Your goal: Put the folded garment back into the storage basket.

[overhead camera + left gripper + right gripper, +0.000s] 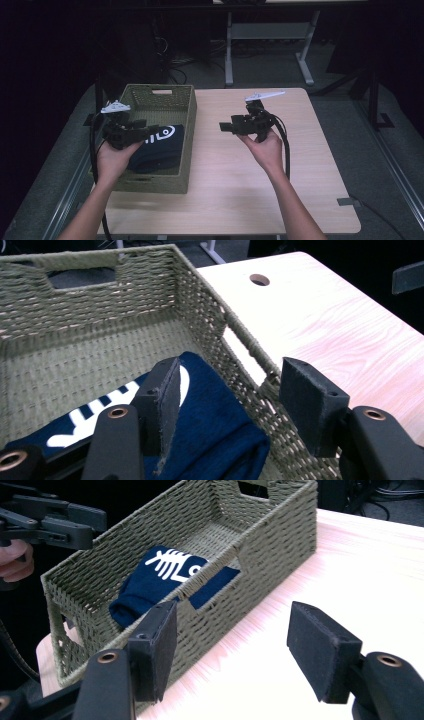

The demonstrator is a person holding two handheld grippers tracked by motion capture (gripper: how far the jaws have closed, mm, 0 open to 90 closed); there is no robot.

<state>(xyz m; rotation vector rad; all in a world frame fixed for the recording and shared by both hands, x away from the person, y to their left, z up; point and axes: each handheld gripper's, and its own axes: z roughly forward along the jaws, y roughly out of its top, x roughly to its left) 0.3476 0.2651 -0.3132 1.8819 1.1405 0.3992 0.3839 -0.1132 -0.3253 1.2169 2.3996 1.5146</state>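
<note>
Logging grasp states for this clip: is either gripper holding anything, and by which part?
Nothing is held. The left gripper and right gripper are both open; the folded navy cloth lies loose in the basket.

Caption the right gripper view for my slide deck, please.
Open right gripper over a wooden table, facing a woven basket holding folded navy cloth.

No words, brands or numbers can be read; the only sign is a white fish-skeleton print (172, 562) on the folded navy cloth (150, 587) lying in the woven basket (280, 527).
</note>
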